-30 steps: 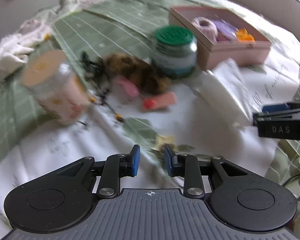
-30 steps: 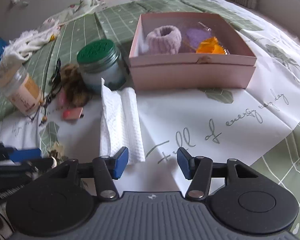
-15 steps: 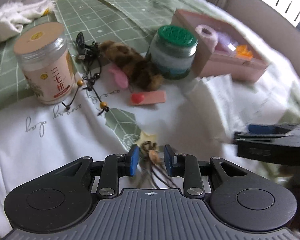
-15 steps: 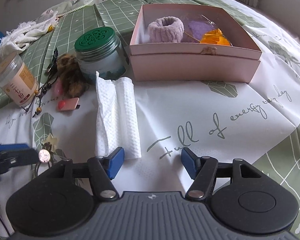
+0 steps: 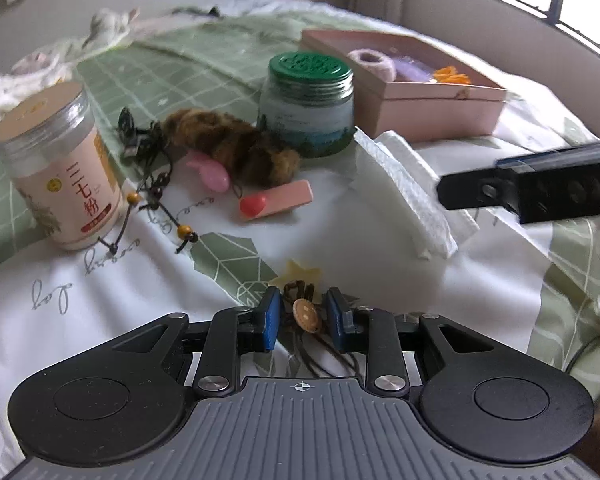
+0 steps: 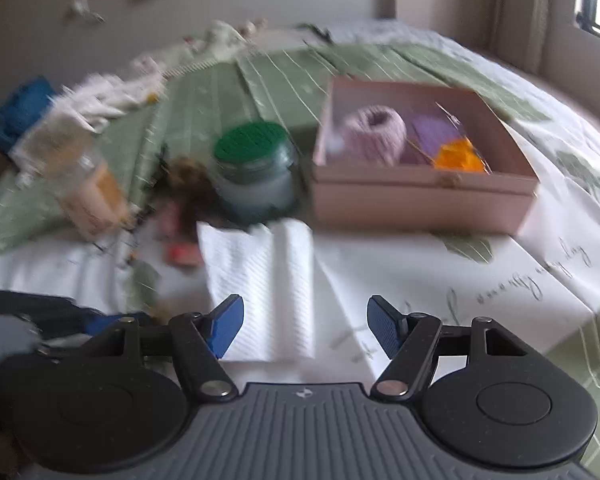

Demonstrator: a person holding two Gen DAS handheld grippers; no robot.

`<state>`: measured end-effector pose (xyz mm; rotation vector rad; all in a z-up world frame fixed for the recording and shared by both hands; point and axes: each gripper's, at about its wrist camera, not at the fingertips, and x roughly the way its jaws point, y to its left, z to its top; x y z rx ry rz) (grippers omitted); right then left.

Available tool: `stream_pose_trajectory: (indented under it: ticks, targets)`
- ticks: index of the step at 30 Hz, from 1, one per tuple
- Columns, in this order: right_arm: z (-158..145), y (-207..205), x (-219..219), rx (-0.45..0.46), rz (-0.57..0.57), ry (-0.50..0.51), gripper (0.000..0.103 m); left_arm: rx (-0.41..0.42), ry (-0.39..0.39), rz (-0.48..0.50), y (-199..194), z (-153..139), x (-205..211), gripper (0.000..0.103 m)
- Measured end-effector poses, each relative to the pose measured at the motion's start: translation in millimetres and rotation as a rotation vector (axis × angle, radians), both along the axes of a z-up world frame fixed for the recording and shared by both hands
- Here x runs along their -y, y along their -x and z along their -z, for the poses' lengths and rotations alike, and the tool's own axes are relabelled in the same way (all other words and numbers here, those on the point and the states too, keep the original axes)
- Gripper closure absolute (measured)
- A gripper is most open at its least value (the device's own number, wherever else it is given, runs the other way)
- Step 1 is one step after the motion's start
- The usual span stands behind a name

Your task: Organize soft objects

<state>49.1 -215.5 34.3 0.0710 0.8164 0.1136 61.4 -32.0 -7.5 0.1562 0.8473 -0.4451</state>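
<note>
L tool (image 5: pixel 303 319) astride button hair tie (image 5: pixel 307 321), pads apart.

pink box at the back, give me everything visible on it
The pink box is a shallow, square, lidless carton, seemingly matte cardboard, with a seam along its front wall and a small tan mark on it. It sits flat on the bedspread, right of the green-lidded jar, beyond the folded paper towel. Inside lie a pale pink fuzzy ring, something purple and something orange. Neither gripper touches it.
</note>
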Motion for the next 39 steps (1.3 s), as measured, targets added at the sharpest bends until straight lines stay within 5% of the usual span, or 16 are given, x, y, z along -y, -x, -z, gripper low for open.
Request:
stream_pose_trajectory:
  ticks: [7, 10, 11, 17, 22, 26, 29, 35, 39]
  targets:
    - [22, -34, -12, -0.097, 0.002, -0.017, 0.037, -0.054, 0.078, 0.001, -6, -3, -6, 0.079]
    - [27, -42, -27, -0.146, -0.056, 0.034, 0.088, -0.054, 0.076, 0.018, -5, -5, -4, 0.079]
    - [23, -41, -30, -0.153, -0.076, 0.037, 0.094, -0.052, 0.075, 0.030, -4, -6, -3, 0.079]
    - [-33, -9, -12, -0.094, -0.081, 0.006, 0.095, -0.060, 0.104, 0.095, 6, -23, 6, 0.080]
    - [-77, 30, 31, 0.010, -0.008, 0.020, 0.095, -0.009, 0.240, 0.145, -6, -79, 21, 0.080]
    - [-85, 45, 70, 0.084, 0.099, 0.033, 0.095, 0.094, 0.310, 0.201, -50, -138, 60, 0.079]
    - [-72, 42, 92, 0.058, 0.161, -0.038, 0.095, 0.146, 0.358, 0.215, -96, -167, 98, 0.079]
    - [-65, 28, 103, 0.073, 0.180, -0.057, 0.095, -0.041, 0.403, 0.090, -193, -137, 152, 0.078]
    - [-80, -13, 117, 0.137, 0.243, -0.089, 0.095, 0.009, 0.452, 0.005, -194, -116, 125, 0.077]
